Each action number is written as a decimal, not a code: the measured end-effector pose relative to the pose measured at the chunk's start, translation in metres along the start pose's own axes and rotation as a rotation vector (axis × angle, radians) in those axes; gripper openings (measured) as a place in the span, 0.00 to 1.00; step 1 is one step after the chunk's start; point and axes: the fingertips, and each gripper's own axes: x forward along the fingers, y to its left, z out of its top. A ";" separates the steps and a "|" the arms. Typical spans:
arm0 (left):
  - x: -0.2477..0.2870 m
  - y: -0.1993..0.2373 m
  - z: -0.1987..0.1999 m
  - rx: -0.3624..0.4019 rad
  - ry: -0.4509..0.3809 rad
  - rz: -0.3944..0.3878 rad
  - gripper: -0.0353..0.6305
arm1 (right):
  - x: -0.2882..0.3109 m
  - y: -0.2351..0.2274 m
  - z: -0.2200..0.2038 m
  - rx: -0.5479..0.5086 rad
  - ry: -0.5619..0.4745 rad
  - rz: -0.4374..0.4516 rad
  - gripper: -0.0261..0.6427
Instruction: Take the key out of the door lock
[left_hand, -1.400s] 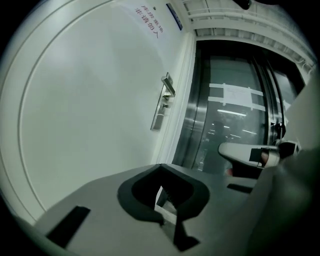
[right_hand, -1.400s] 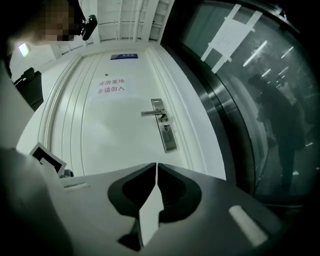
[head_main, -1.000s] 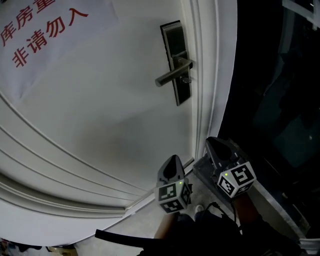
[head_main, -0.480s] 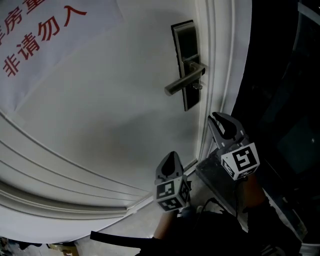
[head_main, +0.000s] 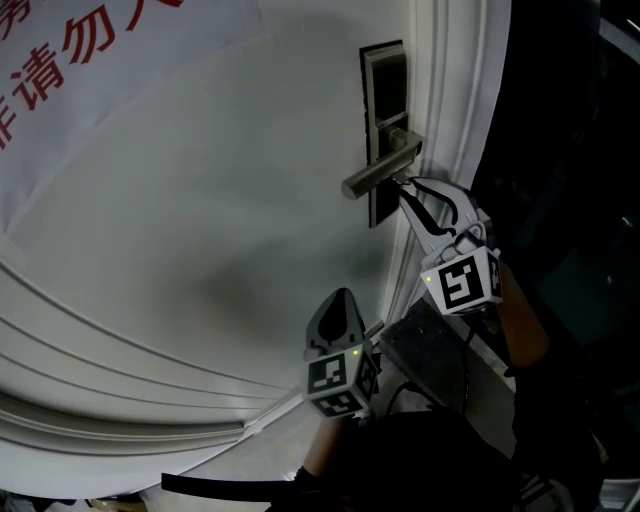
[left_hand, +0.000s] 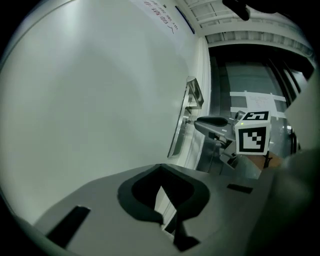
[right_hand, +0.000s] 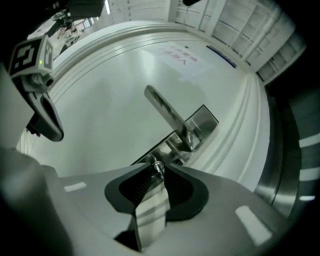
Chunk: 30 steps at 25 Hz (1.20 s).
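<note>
The key (right_hand: 158, 168), small and silvery with a ring-shaped head, sticks out of the door lock (head_main: 384, 90). The lock is a dark upright metal plate near the edge of the white door (head_main: 250, 200). The key sits just below the lever handle (head_main: 380, 172).

Grey moulded left gripper (head_main: 338, 300) and right gripper (head_main: 408, 186), black ribbed pads (right_hand: 133, 187), white black-patterned marker cubes (head_main: 460, 282), green lights (head_main: 353, 352), dark clothing (head_main: 420, 460) lower centre.
</note>
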 end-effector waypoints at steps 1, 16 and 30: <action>0.001 0.001 0.000 0.000 -0.002 -0.003 0.05 | 0.003 0.000 -0.002 -0.034 0.011 0.000 0.12; 0.005 0.018 0.012 -0.011 -0.022 0.039 0.05 | 0.022 -0.003 -0.006 -0.206 0.017 -0.036 0.07; 0.001 0.020 0.018 -0.006 -0.032 0.045 0.05 | 0.022 -0.002 -0.007 -0.262 0.059 0.007 0.06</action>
